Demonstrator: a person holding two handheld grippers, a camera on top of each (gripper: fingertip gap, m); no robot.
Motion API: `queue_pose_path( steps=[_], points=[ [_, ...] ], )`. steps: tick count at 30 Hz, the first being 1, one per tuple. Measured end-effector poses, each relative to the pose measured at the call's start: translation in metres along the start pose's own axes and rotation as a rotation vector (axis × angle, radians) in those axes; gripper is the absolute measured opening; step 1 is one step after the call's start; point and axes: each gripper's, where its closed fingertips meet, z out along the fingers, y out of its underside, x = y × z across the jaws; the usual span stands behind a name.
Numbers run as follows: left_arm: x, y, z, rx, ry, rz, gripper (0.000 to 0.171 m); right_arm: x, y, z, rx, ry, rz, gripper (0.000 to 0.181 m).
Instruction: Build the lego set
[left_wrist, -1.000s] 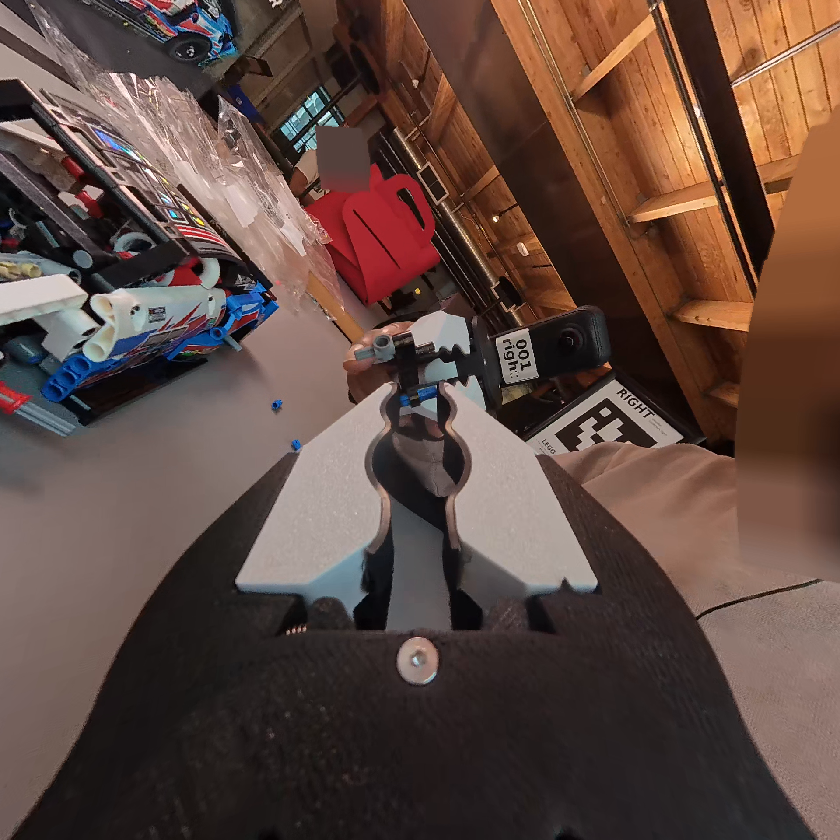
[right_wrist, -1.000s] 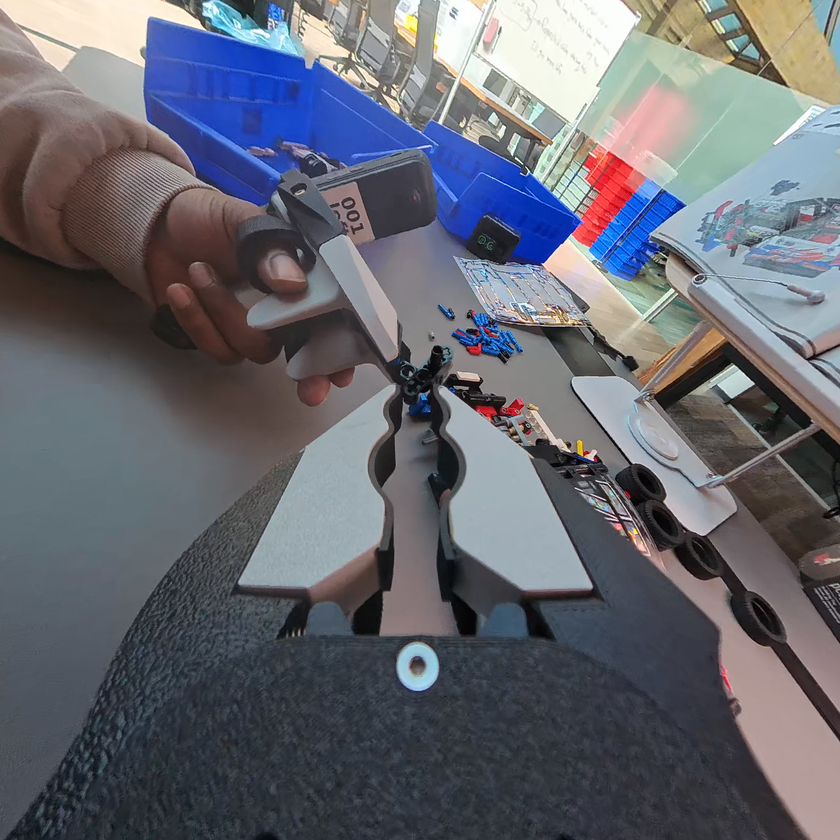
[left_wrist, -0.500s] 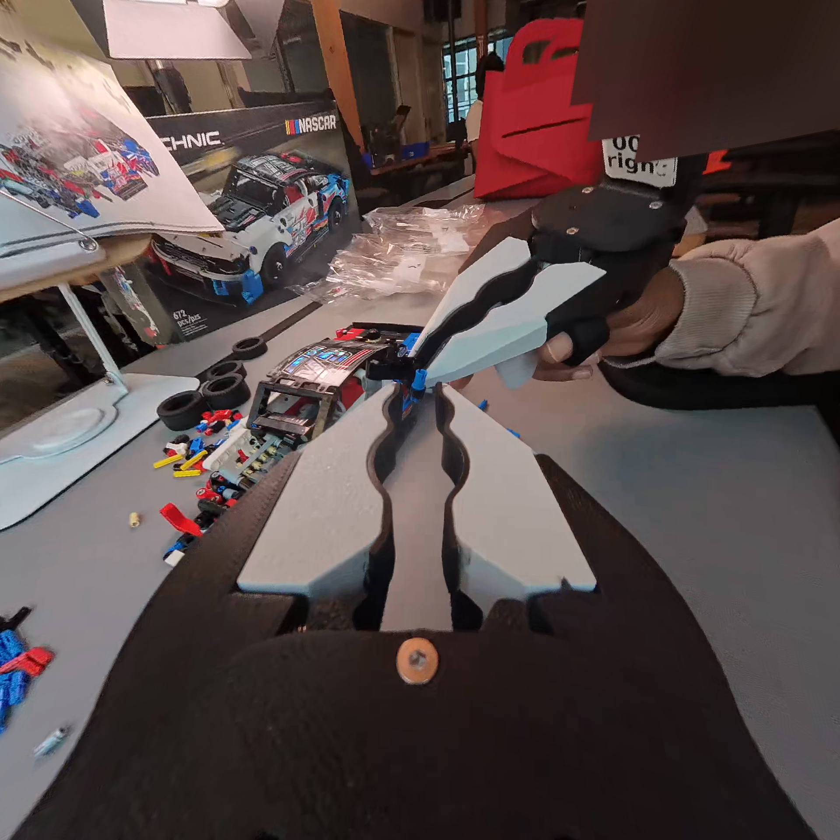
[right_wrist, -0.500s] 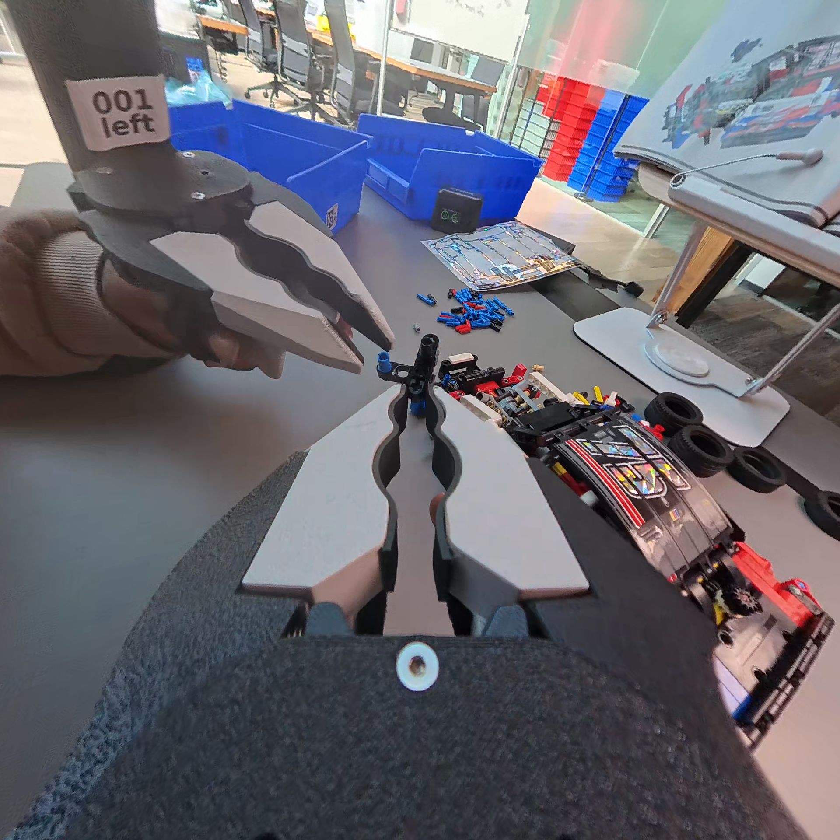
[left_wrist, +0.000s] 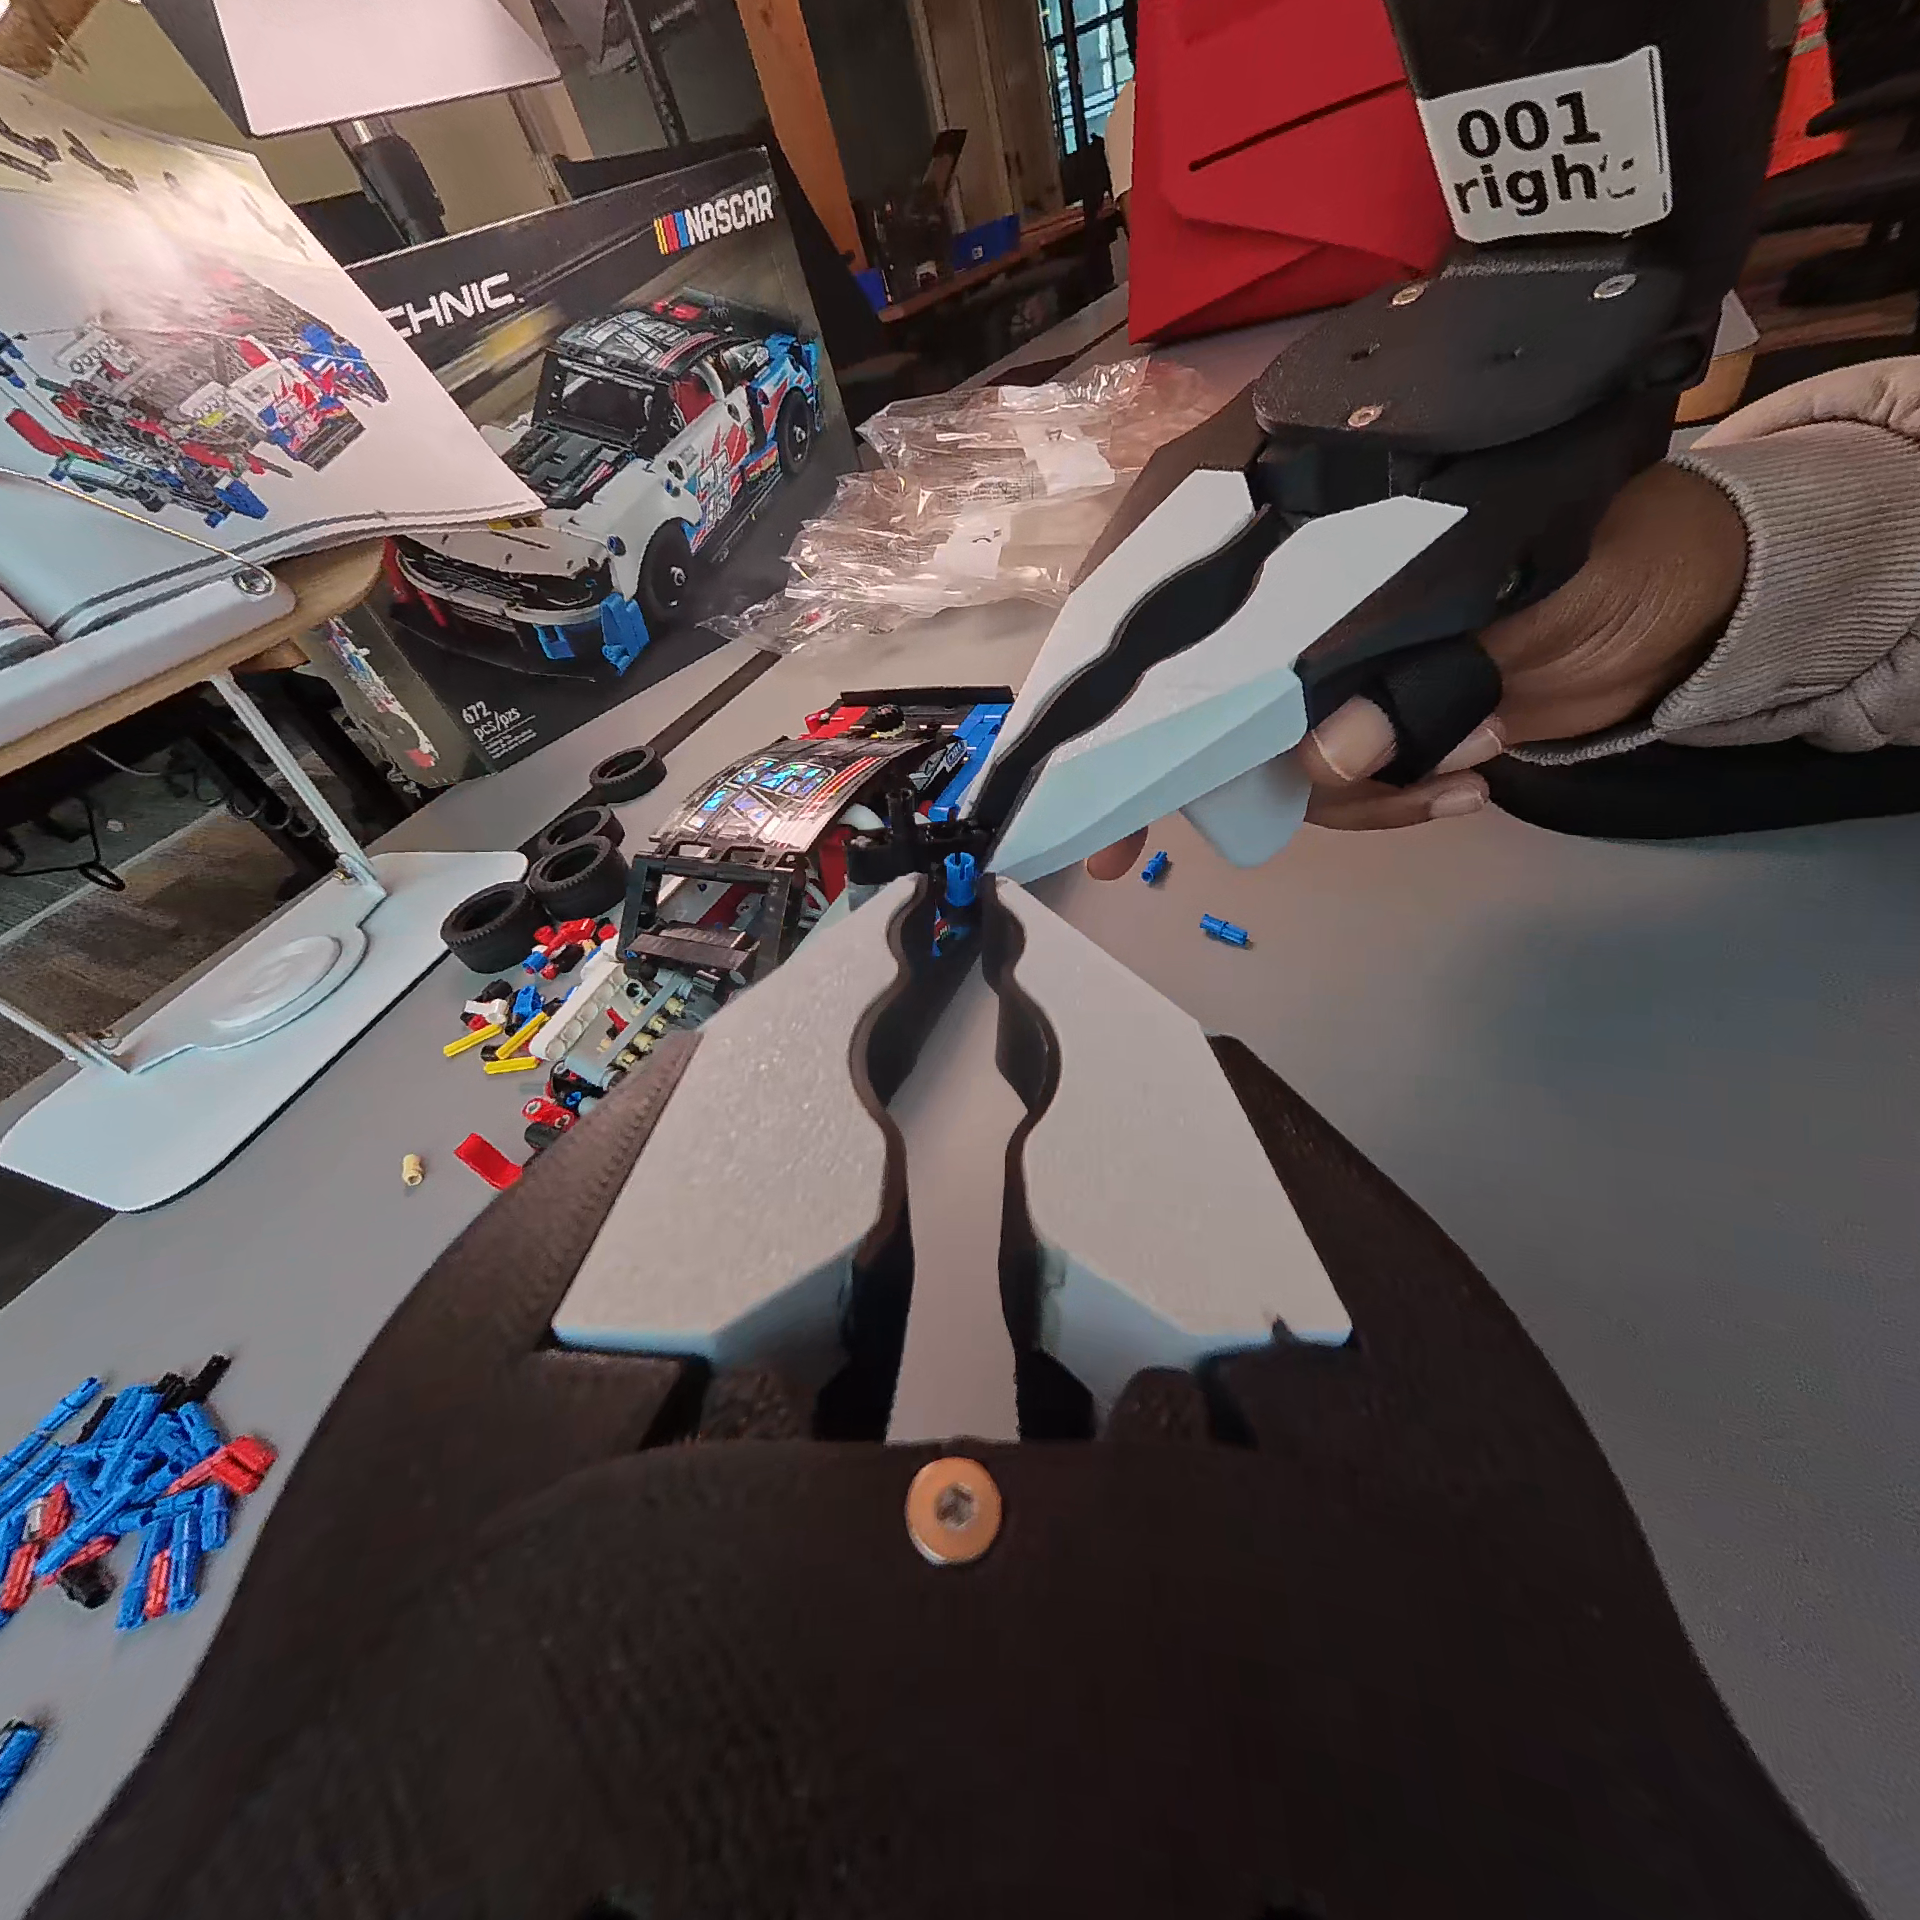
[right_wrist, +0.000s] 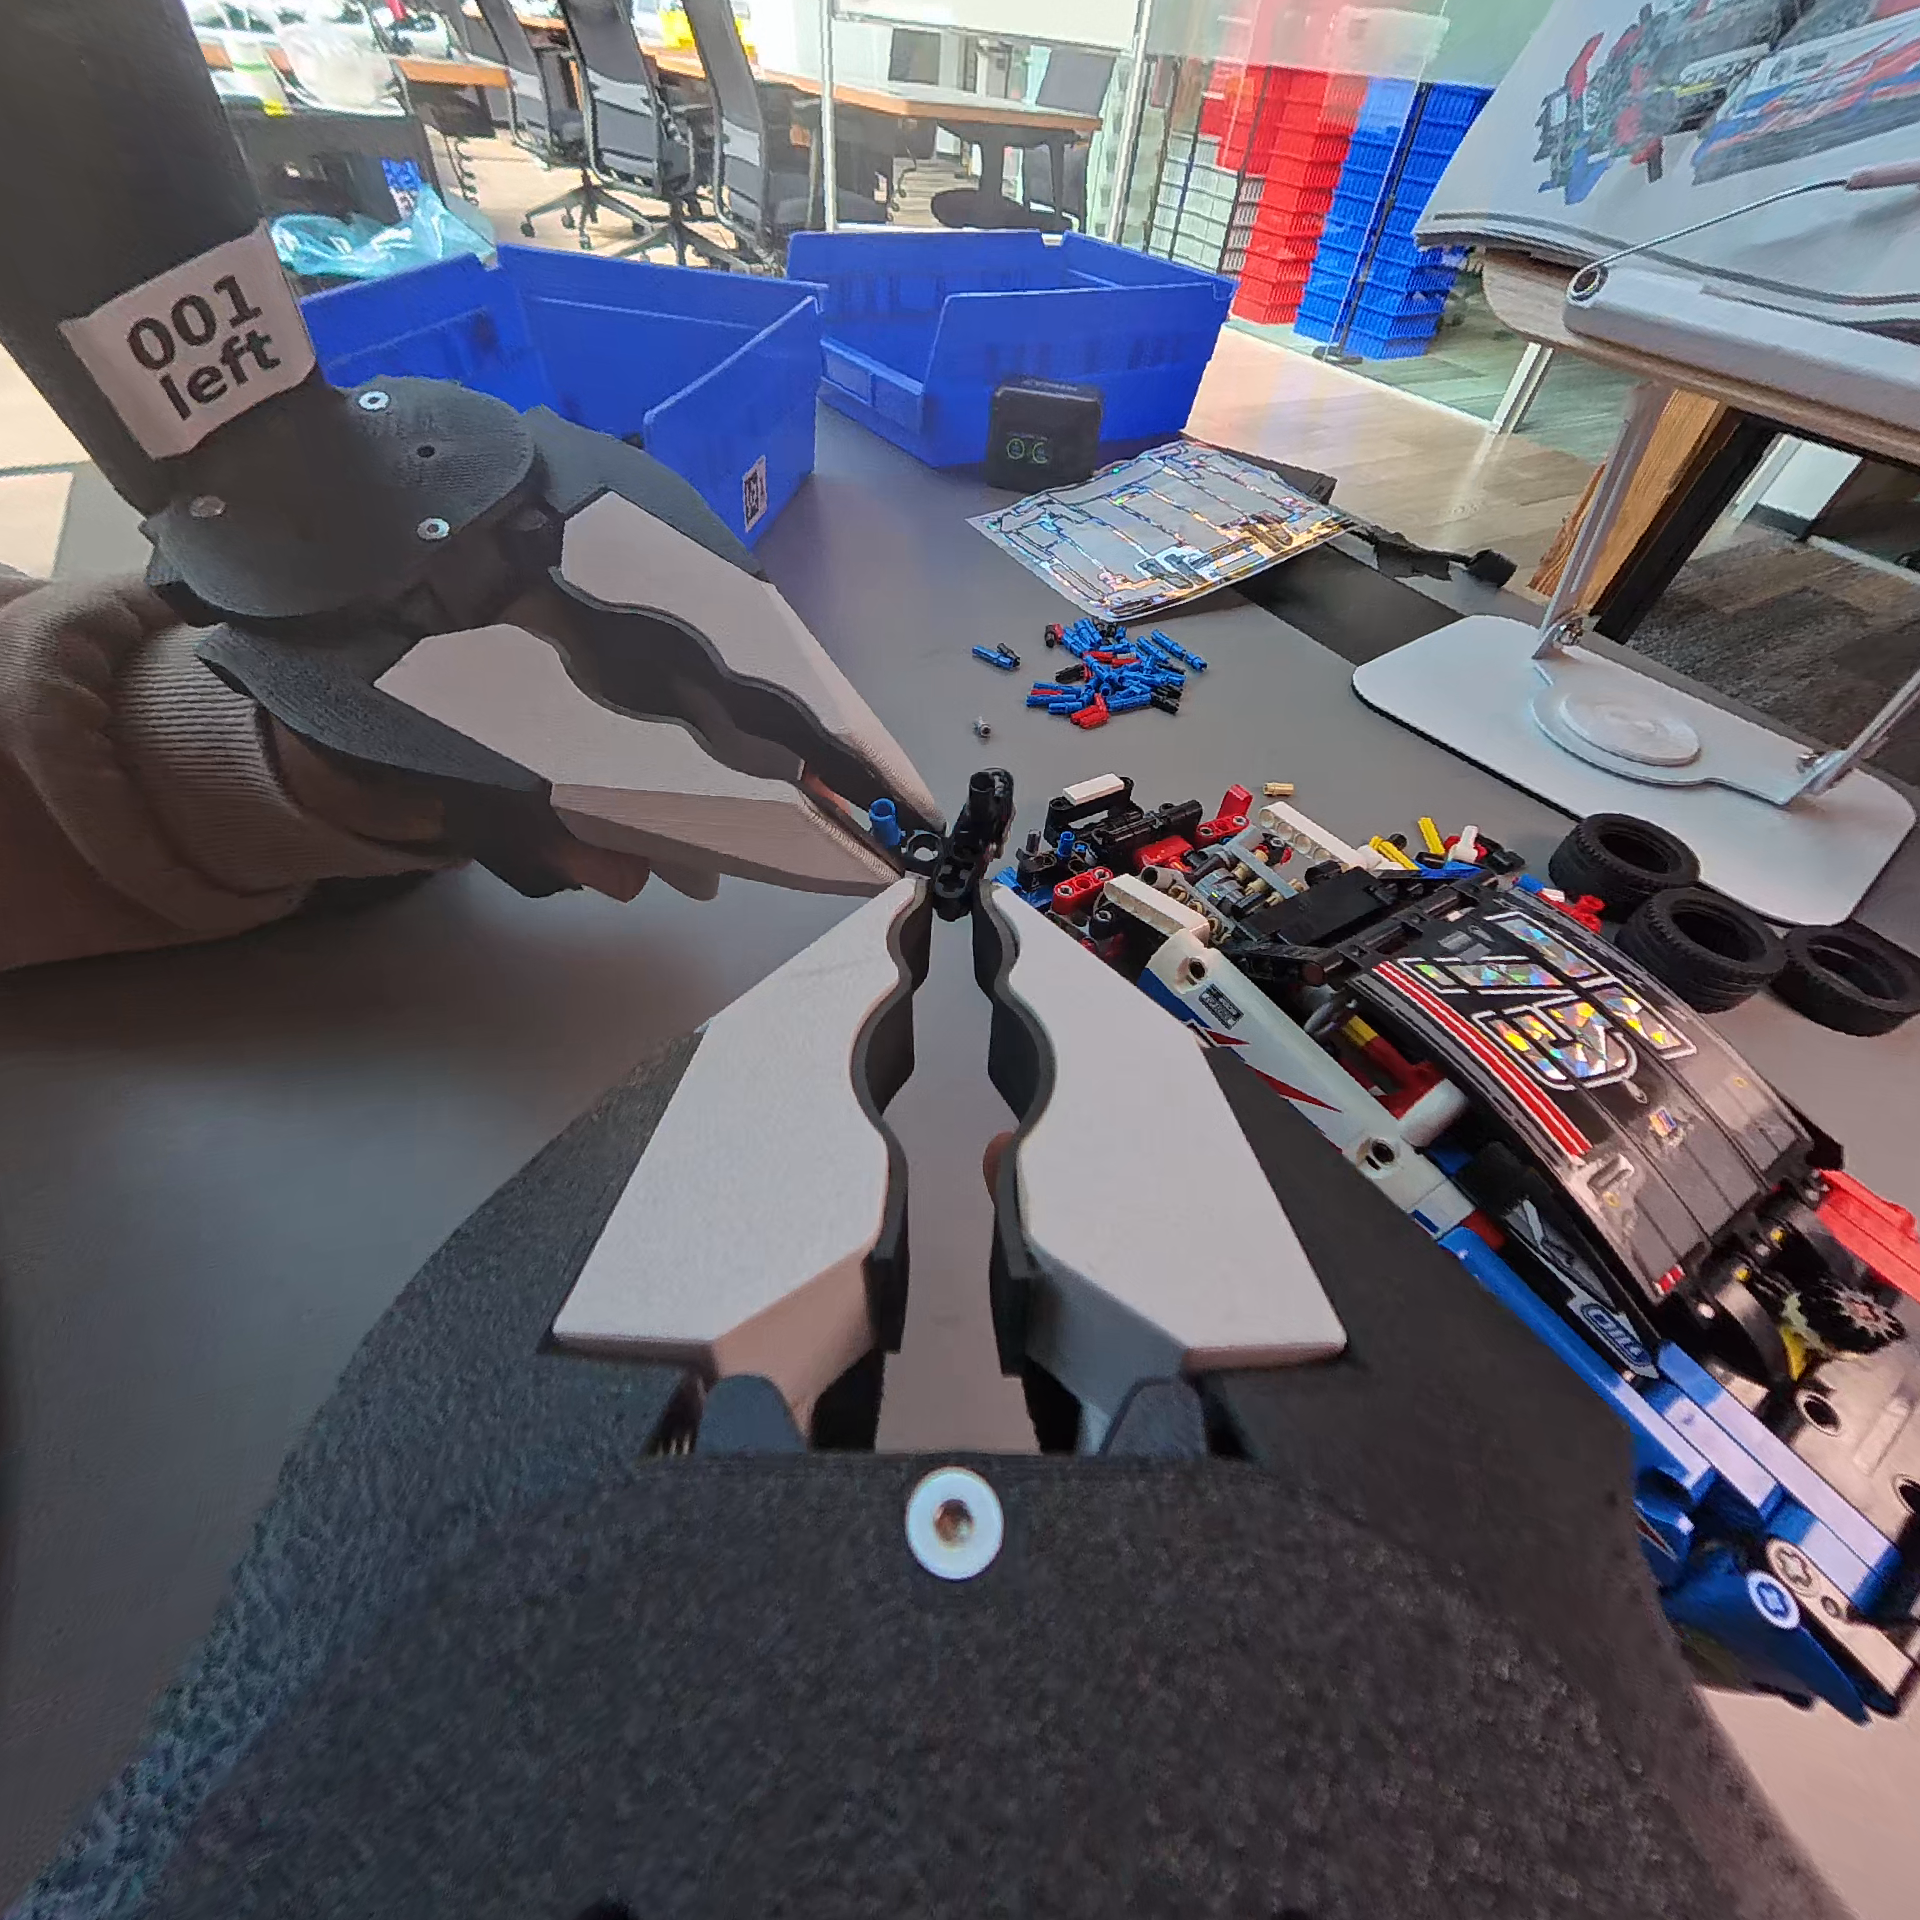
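My left gripper (left_wrist: 956, 902) is shut on a small blue pin (left_wrist: 961, 878). My right gripper (right_wrist: 951, 902) is shut on a small black connector piece (right_wrist: 971, 836). The two gripper tips meet above the grey table, and the blue pin (right_wrist: 883, 816) sits right beside the black piece (left_wrist: 899, 831). I cannot tell whether the pin is in a hole. The right gripper (left_wrist: 987, 844) comes in from the upper right in the left wrist view. The left gripper (right_wrist: 906, 844) comes in from the left in the right wrist view. The part-built lego car (right_wrist: 1507, 1039) lies just beyond the tips.
Several black tyres (right_wrist: 1704, 935) and loose bricks (left_wrist: 520, 1029) lie by the car (left_wrist: 790, 800). There is a pile of blue and red pins (right_wrist: 1112, 675), a sticker sheet (right_wrist: 1164, 530), blue bins (right_wrist: 727, 343), a booklet stand (left_wrist: 239, 997), the set's box (left_wrist: 623, 436) and plastic bags (left_wrist: 966, 499). My two grippers' fingertips are within a few centimetres of each other.
Both grippers swung down from a raised, tilted pose to face the table and car. In the last half second the left gripper's blue pin closed in on the black piece.
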Motion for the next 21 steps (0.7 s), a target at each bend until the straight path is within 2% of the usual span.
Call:
queue_pose_path(
  steps=[3, 5, 7, 10, 13, 16, 18, 21],
  points=[
    [-0.003, -0.002, -0.003, 0.002, 0.004, 0.029, 0.006, -0.004, -0.004, -0.004, 0.025, -0.054, -0.070, 0.005],
    [-0.002, -0.002, -0.006, 0.003, 0.035, 0.048, 0.005, -0.001, -0.009, -0.013, 0.037, -0.113, -0.140, 0.011],
    [0.004, 0.002, -0.007, -0.016, 0.098, 0.062, 0.006, 0.008, -0.005, -0.031, -0.022, -0.190, -0.217, 0.011],
    [0.014, 0.010, -0.006, -0.062, 0.170, 0.064, 0.006, 0.027, 0.036, -0.064, -0.290, -0.294, -0.247, 0.011],
    [0.025, 0.019, -0.003, -0.106, 0.212, 0.061, 0.006, 0.043, 0.082, -0.089, -0.513, -0.310, -0.219, 0.010],
    [0.033, 0.028, 0.001, -0.146, 0.242, 0.063, 0.006, 0.035, 0.108, -0.089, -0.580, -0.333, -0.188, 0.010],
    [0.036, 0.033, 0.003, -0.168, 0.260, 0.049, 0.006, 0.031, 0.122, -0.084, -0.622, -0.334, -0.230, 0.013],
    [0.039, 0.037, 0.003, -0.182, 0.280, 0.035, 0.006, 0.030, 0.121, -0.071, -0.587, -0.362, -0.291, 0.017]
  ],
)
